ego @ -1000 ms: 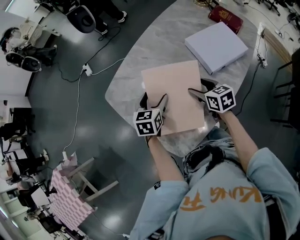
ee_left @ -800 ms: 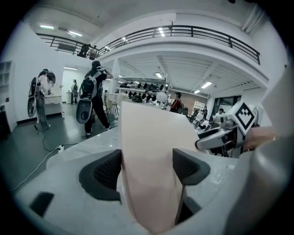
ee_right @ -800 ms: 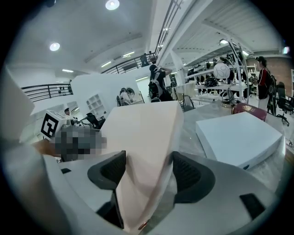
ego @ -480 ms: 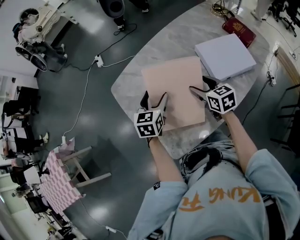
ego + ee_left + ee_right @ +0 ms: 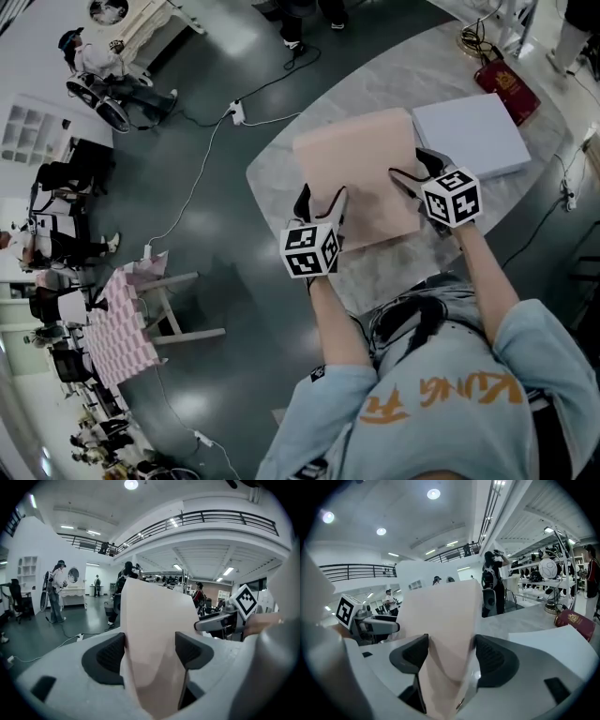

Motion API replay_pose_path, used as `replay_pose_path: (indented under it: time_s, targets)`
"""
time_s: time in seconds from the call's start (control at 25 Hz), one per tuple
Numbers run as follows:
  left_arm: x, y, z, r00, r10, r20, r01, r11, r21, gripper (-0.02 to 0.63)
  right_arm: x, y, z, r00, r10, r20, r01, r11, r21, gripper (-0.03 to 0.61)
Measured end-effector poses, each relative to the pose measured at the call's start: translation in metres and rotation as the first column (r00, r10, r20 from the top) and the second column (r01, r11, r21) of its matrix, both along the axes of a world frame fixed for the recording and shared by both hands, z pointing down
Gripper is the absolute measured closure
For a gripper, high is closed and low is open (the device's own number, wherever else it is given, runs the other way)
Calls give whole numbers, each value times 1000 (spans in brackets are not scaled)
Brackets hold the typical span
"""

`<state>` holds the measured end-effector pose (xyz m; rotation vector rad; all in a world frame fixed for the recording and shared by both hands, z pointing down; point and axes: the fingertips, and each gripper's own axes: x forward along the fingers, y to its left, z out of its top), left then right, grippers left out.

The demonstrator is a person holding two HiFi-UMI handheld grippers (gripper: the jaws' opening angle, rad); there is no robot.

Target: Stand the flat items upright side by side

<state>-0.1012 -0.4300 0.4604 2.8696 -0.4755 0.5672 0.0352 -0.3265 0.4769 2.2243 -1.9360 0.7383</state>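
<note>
Flat items on the table [image 5: 375, 80]: 3 total, made up of 1 beige board [image 5: 361, 169], 1 pale box [image 5: 469, 136] and 1 dark red book [image 5: 507, 86]; also 1 cable coil [image 5: 476, 42] at the far edge, and just the 1 table. Grippers: 2, left gripper [image 5: 321, 199] and right gripper [image 5: 410, 167], each carrying 1 marker cube, so 2 cubes: left cube [image 5: 311, 250], right cube [image 5: 453, 197]. Floor: 1 white power strip [image 5: 236, 112], 1 pink chequered panel [image 5: 117, 328], 1 wooden frame [image 5: 183, 314] beside it; background people are too small and scattered for a firm count.
</note>
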Motion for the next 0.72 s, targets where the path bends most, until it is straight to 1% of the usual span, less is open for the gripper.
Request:
replay_pose_path:
  time_s: [0.08,0.24,0.44,0.64,0.72]
  targets:
    - [0,5,-7,1000,-23,-17,23,1000,4,262,3,0,-7,1000,-13,-13,13,1000,15,263]
    - [-5,13,-10,998,-61,-19,62,998,22,262,7,-2,-19,998,-54,-45,56,998,37,264]
    - [-12,20,-11,992,-122,-21,123,992,25,261,8,-9,-32,989,-114,-91,120,991,60,267]
    - [-22,27,-3,985,-173,-3,173,985,10,255,2,-13,-31,979,-174,-108,181,982,59,267]
    - [-27,30,0,980,-199,-11,199,980,-1,253,-2,-12,-30,974,-196,-113,204,977,67,267]
